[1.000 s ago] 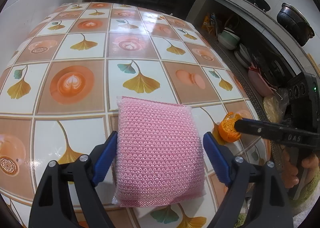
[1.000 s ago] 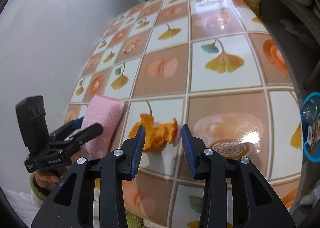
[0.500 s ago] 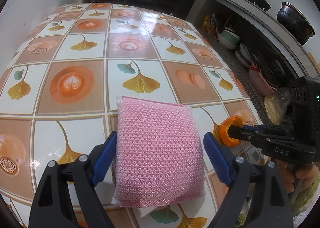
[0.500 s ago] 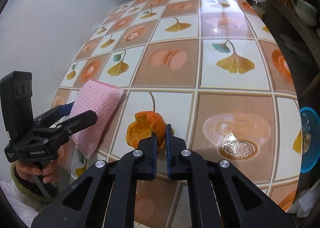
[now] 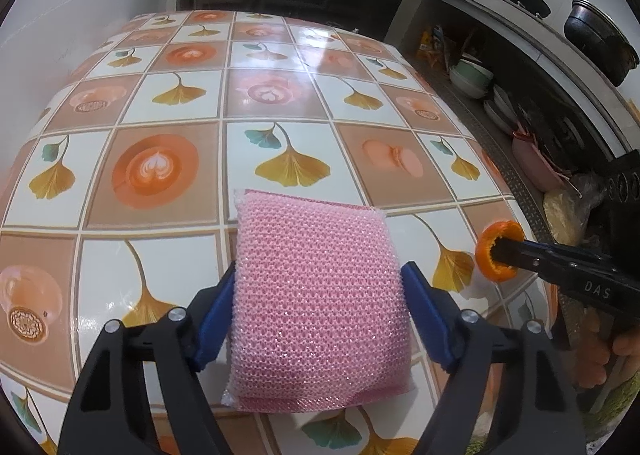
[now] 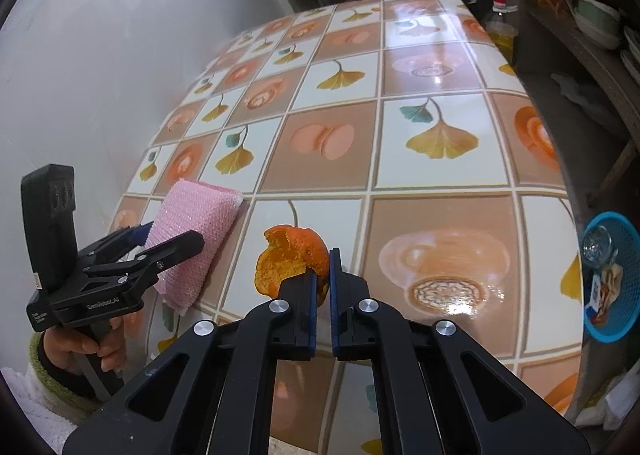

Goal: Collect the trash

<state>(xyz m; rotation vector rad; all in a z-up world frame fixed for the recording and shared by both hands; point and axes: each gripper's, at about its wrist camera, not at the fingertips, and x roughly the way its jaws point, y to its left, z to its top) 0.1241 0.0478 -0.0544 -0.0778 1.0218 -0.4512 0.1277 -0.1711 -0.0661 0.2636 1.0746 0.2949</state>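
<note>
Beside table (image 6: 440, 67), littered blue basket (image 6: 624, 279)

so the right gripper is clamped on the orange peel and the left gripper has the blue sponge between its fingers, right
Not quite: the sponge is pink, not blue, as the left wrist view shows. The rest holds: it sits between the left gripper fingers, and the right gripper is clamped on the orange peel.
</note>
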